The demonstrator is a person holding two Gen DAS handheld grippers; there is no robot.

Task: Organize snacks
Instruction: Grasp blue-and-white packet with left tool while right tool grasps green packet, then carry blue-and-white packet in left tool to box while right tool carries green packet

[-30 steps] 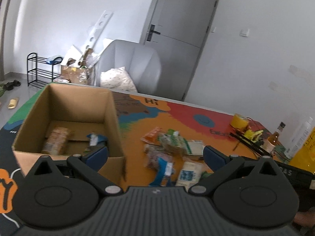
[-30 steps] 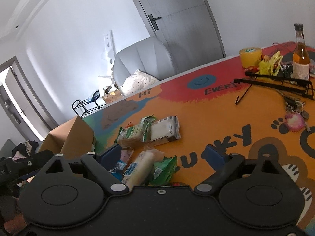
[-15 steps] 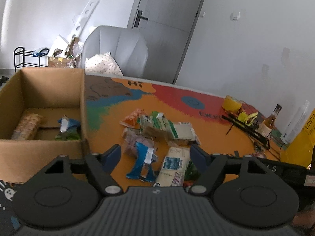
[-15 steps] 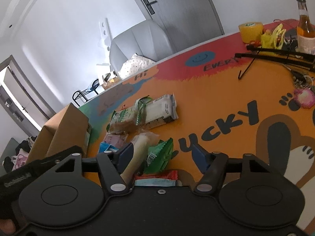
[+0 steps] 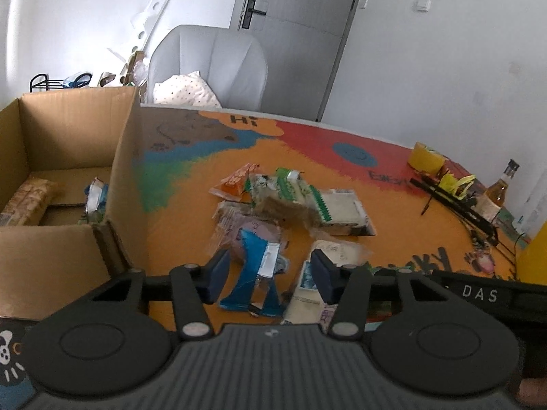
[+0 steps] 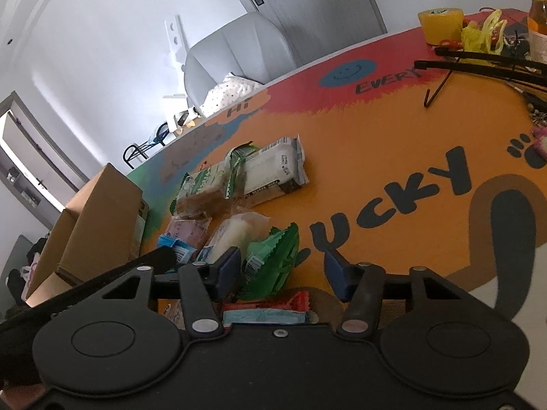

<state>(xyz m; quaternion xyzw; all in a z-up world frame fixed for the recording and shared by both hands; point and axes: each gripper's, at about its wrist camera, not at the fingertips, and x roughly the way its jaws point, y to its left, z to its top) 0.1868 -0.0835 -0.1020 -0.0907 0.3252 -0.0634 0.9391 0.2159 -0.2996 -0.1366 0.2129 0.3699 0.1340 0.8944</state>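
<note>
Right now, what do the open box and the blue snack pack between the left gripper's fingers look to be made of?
The box looks like plain brown corrugated cardboard, matte, with a raw cut edge at its near corner. The blue pack looks like thin plastic or foil film: it is creased, with a shiny silvery strip, though blur leaves the exact film open.

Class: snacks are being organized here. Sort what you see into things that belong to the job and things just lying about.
Job: box, blue packet, green packet, white packet, left tool, right tool.

Lying about: tape roll, bottle, chair.
</note>
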